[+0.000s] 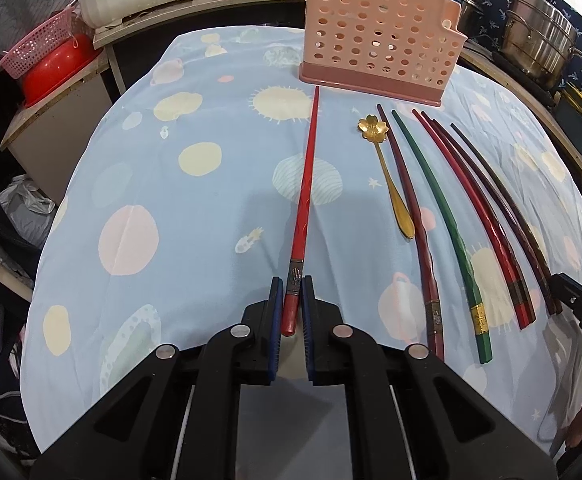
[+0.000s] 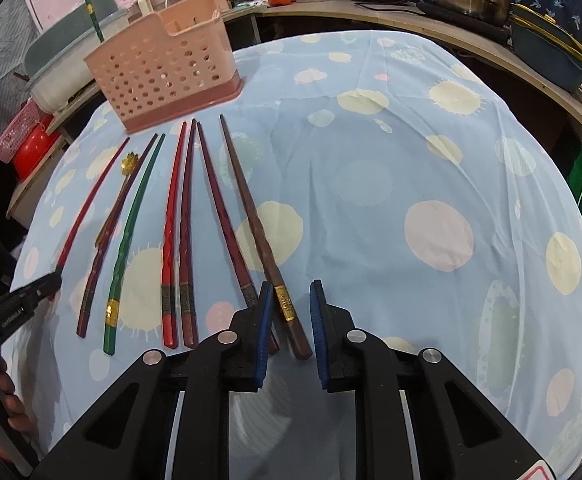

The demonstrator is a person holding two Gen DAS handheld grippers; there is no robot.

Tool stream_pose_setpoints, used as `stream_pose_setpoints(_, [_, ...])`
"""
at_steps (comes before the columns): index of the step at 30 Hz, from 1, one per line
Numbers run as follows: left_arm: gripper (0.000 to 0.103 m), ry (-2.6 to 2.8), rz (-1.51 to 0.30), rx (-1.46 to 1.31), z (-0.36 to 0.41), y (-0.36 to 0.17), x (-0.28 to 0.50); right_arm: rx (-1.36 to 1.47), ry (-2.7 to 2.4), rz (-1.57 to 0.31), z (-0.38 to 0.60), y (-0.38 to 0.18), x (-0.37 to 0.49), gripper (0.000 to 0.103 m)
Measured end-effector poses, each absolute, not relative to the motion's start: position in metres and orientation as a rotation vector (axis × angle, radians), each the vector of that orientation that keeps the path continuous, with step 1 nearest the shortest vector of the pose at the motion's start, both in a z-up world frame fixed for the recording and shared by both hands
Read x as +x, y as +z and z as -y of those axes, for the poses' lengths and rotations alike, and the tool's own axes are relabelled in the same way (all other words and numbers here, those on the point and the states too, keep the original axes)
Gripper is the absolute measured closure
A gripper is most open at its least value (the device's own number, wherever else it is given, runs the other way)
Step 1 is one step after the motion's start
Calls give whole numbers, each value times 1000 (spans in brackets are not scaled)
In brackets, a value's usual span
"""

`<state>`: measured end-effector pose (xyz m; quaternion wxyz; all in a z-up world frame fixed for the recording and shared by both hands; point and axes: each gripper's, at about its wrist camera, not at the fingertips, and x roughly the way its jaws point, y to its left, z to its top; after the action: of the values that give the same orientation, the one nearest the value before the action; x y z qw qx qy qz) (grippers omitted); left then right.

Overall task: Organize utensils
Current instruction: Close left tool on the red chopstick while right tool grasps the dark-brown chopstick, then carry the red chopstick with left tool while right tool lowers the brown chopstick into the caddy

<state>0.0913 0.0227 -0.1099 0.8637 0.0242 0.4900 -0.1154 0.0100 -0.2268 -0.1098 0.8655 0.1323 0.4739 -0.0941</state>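
Left hand-held gripper [image 1: 292, 298] pinches red chopstick's [image 1: 306, 200] near end; right hand-held gripper [image 2: 290, 304] straddles brown chopstick [image 2: 257, 220], unpinched. Both shafts point far toward pink holder [image 1: 379, 36].

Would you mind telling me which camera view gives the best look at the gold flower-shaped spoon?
The left wrist view: the gold spoon lies there unobstructed, flower bowl to handle tip, on the cloth beside a dark red chopstick. In the right wrist view the spoon sits far off at the left; only its bowl is clear, the handle merging with that chopstick.
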Motion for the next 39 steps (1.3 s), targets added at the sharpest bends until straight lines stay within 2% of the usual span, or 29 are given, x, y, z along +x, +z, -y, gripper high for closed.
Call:
stream_pose_setpoints(4, [94, -240, -1027, 50, -22, -110, 91, 216, -209, -979, 219, -110, 8, 86])
stream_pose_setpoints(14, [96, -272, -1031, 16, -28, -103, 87, 244, -184, -973, 220, -104, 1, 96])
stream_pose_setpoints(18, [96, -281, -1017, 3, -29, -92, 83, 248, -169, -946, 218, -91, -3, 96])
stream_pose_setpoints(39, [96, -329, -807, -27, -26, 42, 89, 273, -86, -693, 216, 45, 9, 96])
